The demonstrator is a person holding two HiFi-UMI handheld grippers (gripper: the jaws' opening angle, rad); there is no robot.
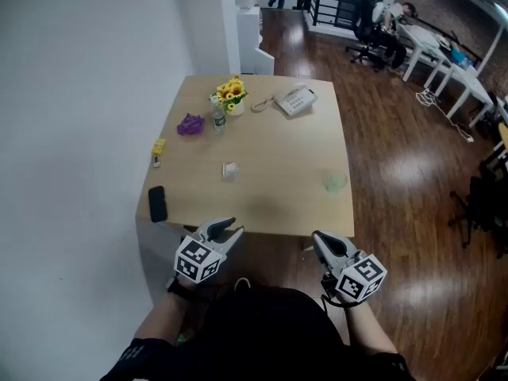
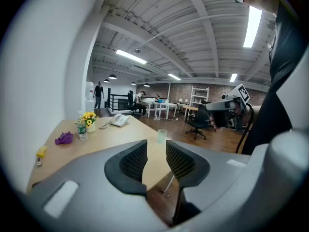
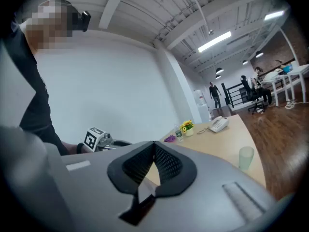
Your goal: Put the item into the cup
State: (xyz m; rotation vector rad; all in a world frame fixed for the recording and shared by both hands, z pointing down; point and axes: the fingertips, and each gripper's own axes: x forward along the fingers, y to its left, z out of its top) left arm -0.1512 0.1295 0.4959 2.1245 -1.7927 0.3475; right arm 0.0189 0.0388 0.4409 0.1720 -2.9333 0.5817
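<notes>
A pale, see-through cup [image 1: 336, 182] stands near the right edge of the tan table [image 1: 278, 149]; it also shows in the left gripper view [image 2: 162, 135] and the right gripper view [image 3: 245, 157]. A small whitish item [image 1: 229, 170] lies at the table's middle. Both grippers hang in front of the table's near edge, short of everything on it. My left gripper [image 1: 232, 227] has its jaws apart [image 2: 156, 144] with nothing between them. My right gripper [image 1: 317, 238] has its jaw tips touching [image 3: 154, 145] and holds nothing.
At the table's far side are a pot of yellow flowers [image 1: 232, 94], a small bottle [image 1: 218, 120], a purple lump [image 1: 190, 124] and a white telephone [image 1: 294, 100]. A yellow object [image 1: 159, 147] and a black phone [image 1: 157, 203] lie along the left edge. A white wall runs along the left.
</notes>
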